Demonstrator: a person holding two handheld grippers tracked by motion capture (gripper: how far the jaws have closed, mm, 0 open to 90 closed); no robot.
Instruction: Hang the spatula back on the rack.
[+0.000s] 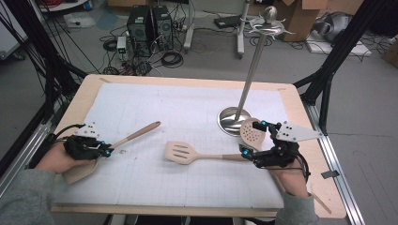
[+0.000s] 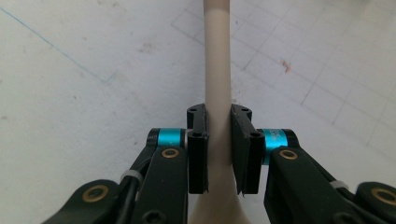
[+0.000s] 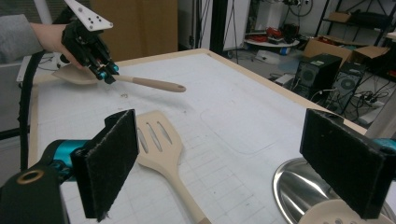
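Observation:
My left gripper (image 1: 104,151) is shut on the handle of a beige wooden spoon (image 1: 138,133), whose broad head (image 1: 79,171) lies under the hand. In the left gripper view both pads (image 2: 198,140) press the handle (image 2: 218,70), and the gripper (image 2: 218,116) points along it. My right gripper (image 1: 251,139) stands wide open at the right, by the handle end of a beige slotted spatula (image 1: 180,152) lying flat on the mat. In the right gripper view the spatula (image 3: 159,140) runs between the open pads (image 3: 109,163) of that gripper (image 3: 222,154), and neither pad touches it.
A metal utensil stand (image 1: 253,61) rises from a round steel base (image 1: 227,119) at the right. A beige perforated skimmer (image 1: 248,133) rests at the base's edge, near the right gripper. A white gridded mat (image 1: 178,108) covers the wooden table.

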